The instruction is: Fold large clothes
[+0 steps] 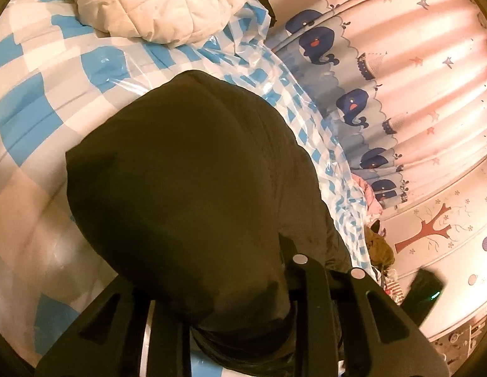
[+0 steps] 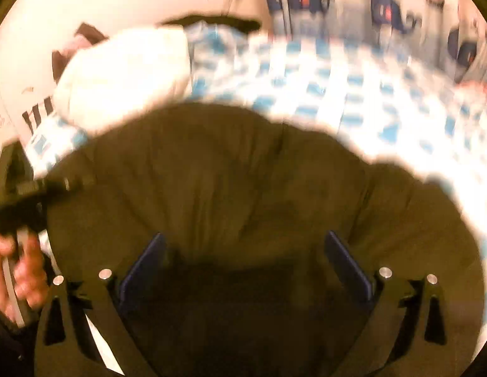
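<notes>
Dark garment (image 1: 186,194) bunched in the nearly closed left gripper (image 1: 290,282); right gripper (image 2: 243,267) angled down, jaws wide.

1. The left wrist view is taken from just above the dark garment (image 1: 186,194), angled down along the bed (image 1: 39,94), with the whale curtain (image 1: 400,72) seen beyond the garment.
2. The right wrist view is aimed down across the same garment (image 2: 243,182), very near and blurred.
3. Garment, bed, white quilted coat (image 1: 161,0) and curtain are shared.
</notes>
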Available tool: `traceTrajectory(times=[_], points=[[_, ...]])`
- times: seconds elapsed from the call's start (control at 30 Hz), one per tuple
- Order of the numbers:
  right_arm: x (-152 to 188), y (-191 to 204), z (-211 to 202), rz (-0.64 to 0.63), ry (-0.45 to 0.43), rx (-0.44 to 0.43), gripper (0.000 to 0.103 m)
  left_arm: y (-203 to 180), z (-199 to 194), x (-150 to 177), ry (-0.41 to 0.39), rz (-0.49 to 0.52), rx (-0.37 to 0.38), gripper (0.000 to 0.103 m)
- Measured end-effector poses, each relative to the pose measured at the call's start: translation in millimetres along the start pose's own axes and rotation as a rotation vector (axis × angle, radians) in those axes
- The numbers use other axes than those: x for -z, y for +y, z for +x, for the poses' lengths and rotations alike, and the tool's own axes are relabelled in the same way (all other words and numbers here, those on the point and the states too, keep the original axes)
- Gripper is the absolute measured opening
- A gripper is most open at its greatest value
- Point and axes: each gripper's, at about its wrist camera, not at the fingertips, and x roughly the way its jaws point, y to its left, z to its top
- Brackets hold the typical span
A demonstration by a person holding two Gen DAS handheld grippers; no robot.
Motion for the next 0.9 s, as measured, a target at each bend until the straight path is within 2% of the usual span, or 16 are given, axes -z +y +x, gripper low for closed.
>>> traceTrajectory(times=[0.1,0.17,0.23,0.27,0.33,0.37,0.43,0.5,0.57,0.6,0.63,0.7,0.73,0.83,0.87,0.9], points=[[-30.5,-9.1,20.9,0.013,-0.015,0.054,0.097,-6.8,0.0,2.4,-0.021,0.016,-0.019,0.022],[-39.2,-29.9,72.2,0.074,0.072,0.06,0.097,-14.7,-0.6,3.5,-0.034,0.046,-0.039,0.022],[-27.8,-42.5,130.7,0.081,0.224,0.054,0.098,-23.0,-1.0,2.2,-0.041,0.077,-0.043,0.024],[-30.2,-43.4,136.0,0.081,0.237,0.04,0.098,-26.3,-0.6,0.0,-0.044,0.097,-0.052,0.024],[-37.3,-43.1,129.4,0.083,0.282,0.031,0.097,-36.9,-1.0,-0.5,-0.053,0.144,-0.076,0.024],[-39.2,-42.3,117.6,0.084,0.263,0.026,0.097,-39.9,-1.1,-0.3,-0.058,0.162,-0.083,0.024],[-33.2,-38.8,71.6,0.07,0.132,-0.008,0.097,-45.8,-1.0,1.3,-0.07,0.193,-0.096,0.024],[-18.7,-25.0,40.6,0.013,0.064,0.006,0.097,-50.0,0.2,3.7,-0.081,0.209,-0.101,0.024],[15.1,-8.2,65.0,-0.058,0.165,0.038,0.098,-52.7,3.0,7.3,-0.09,0.212,-0.1,0.024],[26.9,-6.9,69.5,-0.085,0.137,0.061,0.098,-54.1,5.0,9.2,-0.084,0.208,-0.095,0.024],[29.6,-4.7,71.6,-0.099,0.13,0.074,0.098,-59.1,5.6,12.0,-0.085,0.218,-0.096,0.024],[18.4,-8.7,70.8,-0.071,0.192,0.047,0.097,-71.2,2.1,16.3,-0.095,0.26,-0.095,0.024],[15.1,-12.4,64.9,-0.058,0.194,0.029,0.097,-76.7,1.7,17.5,-0.097,0.27,-0.093,0.024],[14.8,-10.7,8.2,-0.002,0.015,-0.04,0.097,-85.8,-4.9,15.1,-0.102,0.297,-0.074,0.022],[19.9,-6.2,6.2,-0.005,0.015,-0.049,0.097,-87.7,-5.3,14.5,-0.101,0.298,-0.069,0.022],[26.9,0.2,13.7,-0.02,0.056,-0.047,0.097,-89.3,-4.9,14.4,-0.098,0.296,-0.062,0.021]])
